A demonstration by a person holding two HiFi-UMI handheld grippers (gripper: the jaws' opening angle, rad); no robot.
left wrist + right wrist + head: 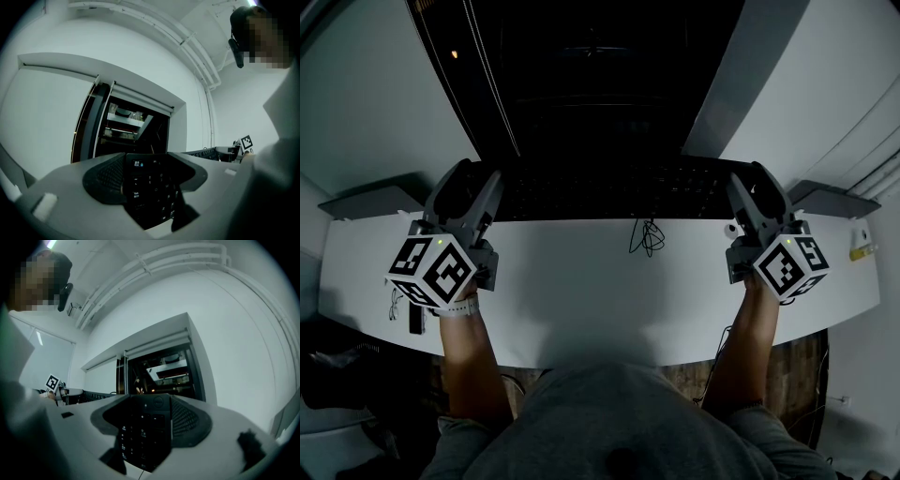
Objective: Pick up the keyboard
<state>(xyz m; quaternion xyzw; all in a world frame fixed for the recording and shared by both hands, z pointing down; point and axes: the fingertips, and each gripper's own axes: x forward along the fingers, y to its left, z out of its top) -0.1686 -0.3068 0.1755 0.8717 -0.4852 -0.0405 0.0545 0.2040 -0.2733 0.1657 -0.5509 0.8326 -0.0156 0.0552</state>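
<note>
currently the left gripper (487,193) and right gripper (739,195) are clenching opposite ends of the flat black plastic keyboard (609,192) at the white desk's (581,281) far edge, perhaps barely lifting it; both should be rising level.

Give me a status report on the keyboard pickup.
Left gripper shut on keyboard, left end. Right gripper shut on its right end. Tangled cable on desk by its near edge.

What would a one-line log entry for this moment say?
left gripper: shut on keyboard, left end | right gripper: shut on keyboard, right end | keyboard: at far edge of white table | lifted: cannot tell
</note>
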